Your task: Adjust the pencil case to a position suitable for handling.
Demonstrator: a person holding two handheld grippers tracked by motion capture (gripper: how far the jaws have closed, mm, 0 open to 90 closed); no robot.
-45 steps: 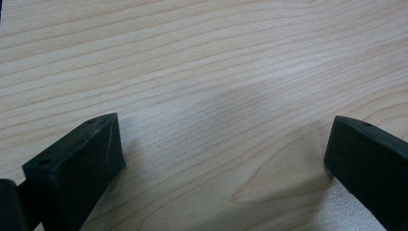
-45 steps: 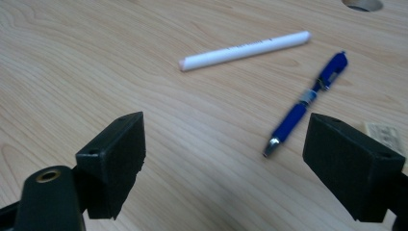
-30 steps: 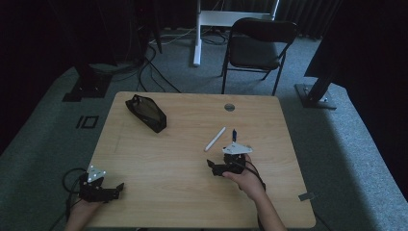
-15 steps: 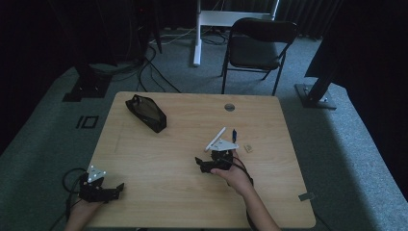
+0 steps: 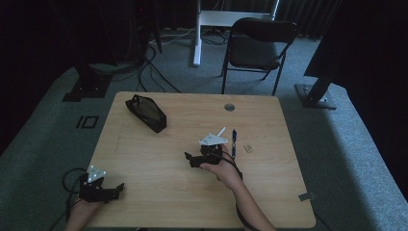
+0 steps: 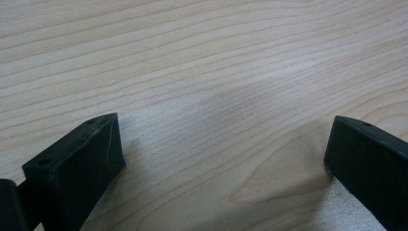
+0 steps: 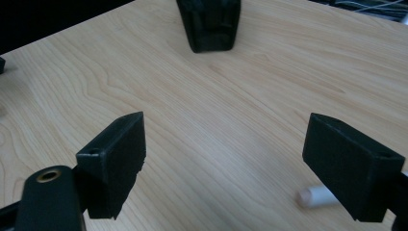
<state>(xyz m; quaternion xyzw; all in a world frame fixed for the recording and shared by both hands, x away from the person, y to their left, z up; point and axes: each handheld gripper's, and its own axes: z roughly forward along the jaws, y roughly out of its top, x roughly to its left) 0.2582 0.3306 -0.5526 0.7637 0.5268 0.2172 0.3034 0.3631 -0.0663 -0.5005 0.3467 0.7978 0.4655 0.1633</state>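
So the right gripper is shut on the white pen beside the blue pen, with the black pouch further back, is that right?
Not quite. The right gripper is open: the right gripper view shows its jaws spread wide, with the white pen lying on the table by one jaw, ungripped. The blue pen lies beside it and the black pouch sits further back.

A light wooden table is recorded on grey carpet. A black zipped pouch is laid slantwise near the far left corner. A round cable grommet is set in the far edge. A small pale block is noted right of centre. Behind the table, a black folding chair, a white desk frame and loose cables are seen.
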